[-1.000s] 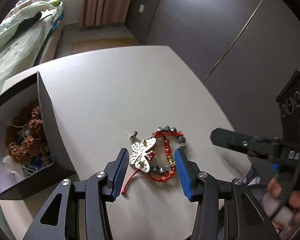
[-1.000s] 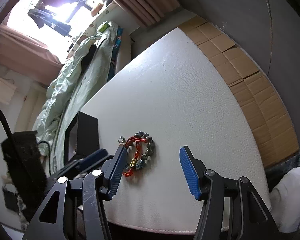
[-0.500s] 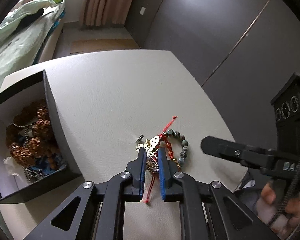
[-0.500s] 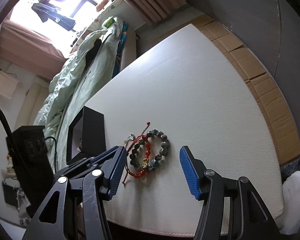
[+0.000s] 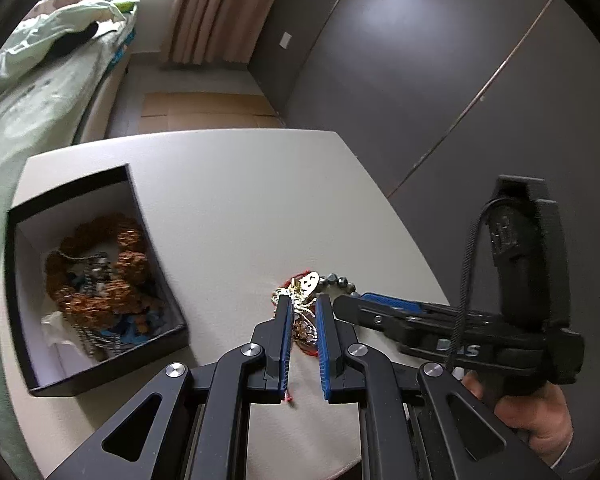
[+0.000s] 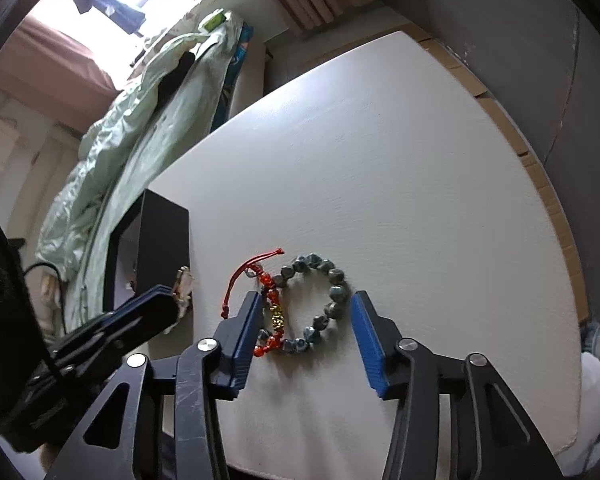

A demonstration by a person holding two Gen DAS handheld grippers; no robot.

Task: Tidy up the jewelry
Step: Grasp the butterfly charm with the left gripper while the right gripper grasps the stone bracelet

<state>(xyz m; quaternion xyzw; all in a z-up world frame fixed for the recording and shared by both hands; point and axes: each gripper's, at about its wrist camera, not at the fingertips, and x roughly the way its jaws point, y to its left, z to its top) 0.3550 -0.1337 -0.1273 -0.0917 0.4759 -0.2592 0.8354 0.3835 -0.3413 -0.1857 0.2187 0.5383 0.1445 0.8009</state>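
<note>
Left gripper (image 5: 303,320) clamps a gold butterfly pendant (image 5: 305,322). Right gripper (image 6: 306,322) is closing, pads clear of the grey bead bracelet (image 6: 320,304) between them on the bench (image 6: 380,160).

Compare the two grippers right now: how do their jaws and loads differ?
The left gripper is clamped on the gold butterfly ornament; the right gripper is closing, pads not yet pressing, around the grey bead bracelet and red bracelet on the table. Both have blue pads.

Green bedding (image 5: 28,108) (rumpled), pink curtain (image 5: 216,12)
</note>
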